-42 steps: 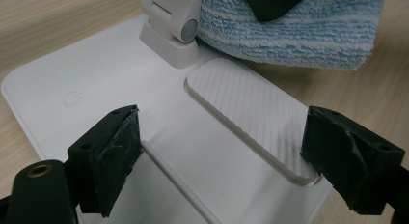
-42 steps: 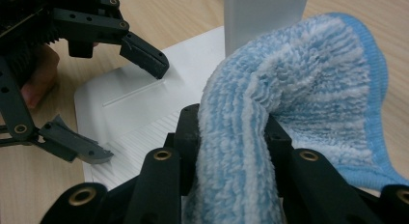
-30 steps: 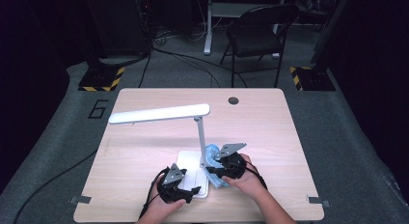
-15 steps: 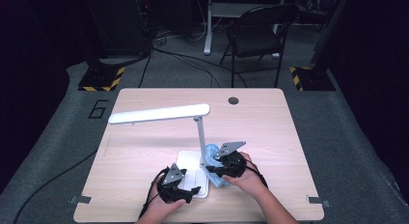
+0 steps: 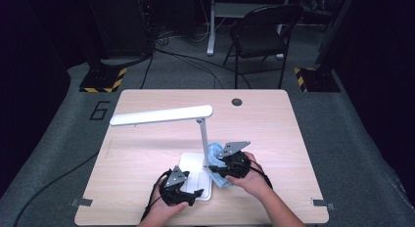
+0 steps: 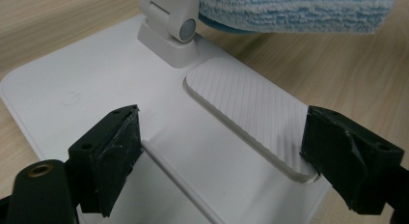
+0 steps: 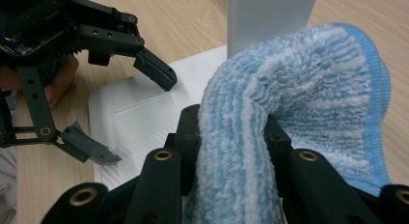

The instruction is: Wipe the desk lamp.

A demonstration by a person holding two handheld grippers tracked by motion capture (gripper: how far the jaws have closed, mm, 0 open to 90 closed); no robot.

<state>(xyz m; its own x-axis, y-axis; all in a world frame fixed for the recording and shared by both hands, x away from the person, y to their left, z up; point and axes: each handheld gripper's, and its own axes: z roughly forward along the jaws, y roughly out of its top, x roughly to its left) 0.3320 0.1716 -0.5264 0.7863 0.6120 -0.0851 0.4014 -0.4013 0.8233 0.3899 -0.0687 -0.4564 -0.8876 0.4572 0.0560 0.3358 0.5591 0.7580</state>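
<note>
A: Any shift since 1 second back?
B: None. Right gripper (image 5: 234, 164) still clamped on blue cloth (image 7: 294, 103) against lamp post (image 5: 202, 141).
A: Left gripper (image 6: 222, 151)?
B: Fingers apart, steadying lamp base (image 6: 96, 84) on worktop (image 5: 147, 153). Wiping probably paused.

blue-white striped cloth (image 7: 299, 103), white lamp (image 5: 198, 139), black jaws.

1. Light wooden table w/ rounded corners (image 5: 147, 109); round dark grommet hole (image 5: 237, 102) nr far edge.
2. Grey carpet floor (image 5: 352, 139), white "6" marking (image 5: 100, 110) left of table.
3. Black folding metal chair (image 5: 262, 34) behind table.
4. Yellow-black hazard-striped bases (image 5: 103, 83) both sides; black cables on floor (image 5: 181, 53); surroundings dark.
</note>
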